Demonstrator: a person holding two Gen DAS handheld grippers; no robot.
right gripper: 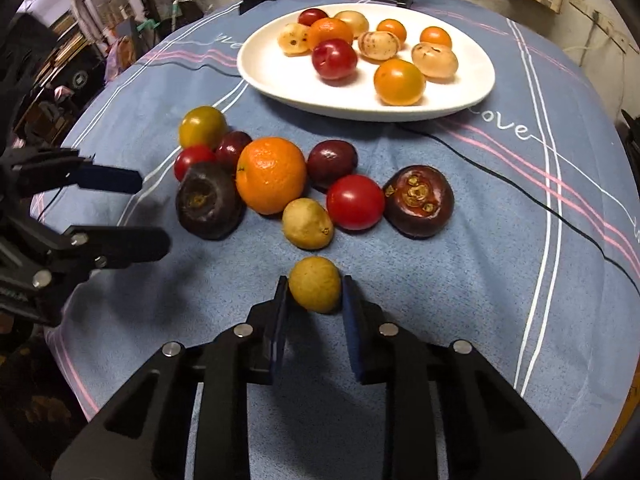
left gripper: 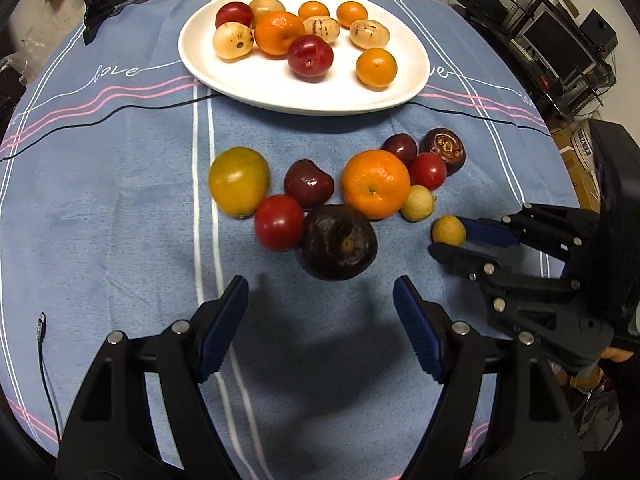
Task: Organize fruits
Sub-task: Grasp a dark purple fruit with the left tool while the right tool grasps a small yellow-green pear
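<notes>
Right tool (right gripper: 315, 300) grips 1 small yellow fruit (right gripper: 315, 290) between its pads on the table (right gripper: 460, 300); left tool (left gripper: 320, 300) hovers open.

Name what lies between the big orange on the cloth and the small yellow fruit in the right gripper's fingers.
Another small yellow fruit lies between the big orange and the gripped yellow fruit, touching the orange; the right wrist view shows it best.
</notes>
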